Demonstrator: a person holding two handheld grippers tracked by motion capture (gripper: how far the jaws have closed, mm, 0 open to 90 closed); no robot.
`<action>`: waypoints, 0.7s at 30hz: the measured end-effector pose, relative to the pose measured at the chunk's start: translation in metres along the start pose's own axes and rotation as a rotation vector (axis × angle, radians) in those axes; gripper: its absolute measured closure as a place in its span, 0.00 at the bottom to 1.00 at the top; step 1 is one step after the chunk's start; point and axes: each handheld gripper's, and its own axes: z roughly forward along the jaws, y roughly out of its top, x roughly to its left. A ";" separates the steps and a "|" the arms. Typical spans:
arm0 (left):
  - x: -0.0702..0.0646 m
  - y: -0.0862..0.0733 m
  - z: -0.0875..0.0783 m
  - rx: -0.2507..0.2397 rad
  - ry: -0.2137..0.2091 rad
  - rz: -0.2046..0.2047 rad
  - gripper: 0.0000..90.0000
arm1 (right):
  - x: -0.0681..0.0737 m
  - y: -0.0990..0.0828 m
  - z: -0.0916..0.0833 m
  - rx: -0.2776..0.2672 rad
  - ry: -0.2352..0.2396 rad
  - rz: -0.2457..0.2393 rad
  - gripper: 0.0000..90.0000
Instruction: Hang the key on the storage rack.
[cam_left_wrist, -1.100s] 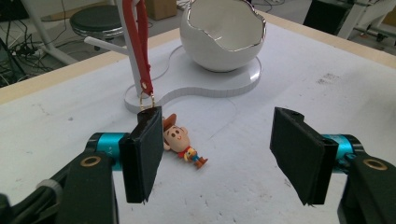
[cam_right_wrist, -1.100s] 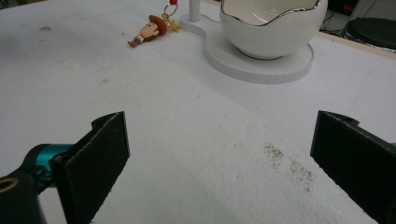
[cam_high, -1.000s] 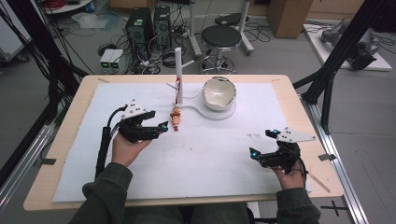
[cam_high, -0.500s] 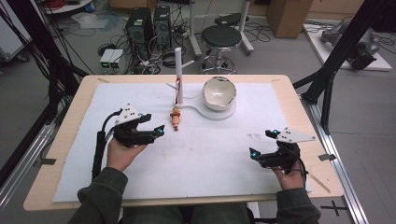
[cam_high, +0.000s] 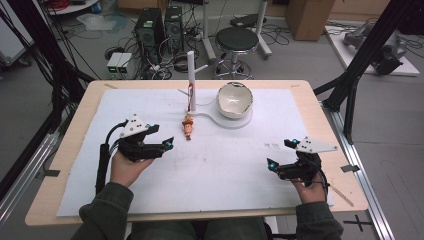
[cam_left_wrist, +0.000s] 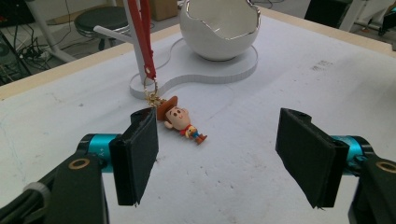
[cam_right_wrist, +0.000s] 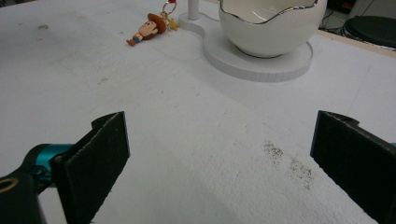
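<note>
We've got the left gripper (cam_high: 167, 145) spread wide, nothing in it, just beside the little cowboy figure keychain (cam_high: 188, 128) lying by the white stand (cam_high: 191, 82). The right gripper (cam_high: 272, 163) gapes empty too.

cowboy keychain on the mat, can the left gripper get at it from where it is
Probably yes. The left gripper stands open, pointed at the cowboy keychain, with bare mat between them. Its red strap hangs from the white post behind, clear of the approach.

The red strap (cam_left_wrist: 142, 37) runs off the frame's top edge.
</note>
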 end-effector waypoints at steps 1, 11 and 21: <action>0.000 -0.001 -0.001 -0.005 0.002 -0.002 0.34 | 0.000 0.000 0.000 0.001 0.001 0.000 0.04; -0.001 -0.007 -0.008 0.007 -0.002 0.009 0.33 | 0.000 0.000 0.000 -0.001 -0.002 -0.002 0.04; 0.001 -0.015 -0.015 0.015 0.007 0.006 0.33 | 0.000 0.000 0.000 0.000 -0.003 0.001 0.04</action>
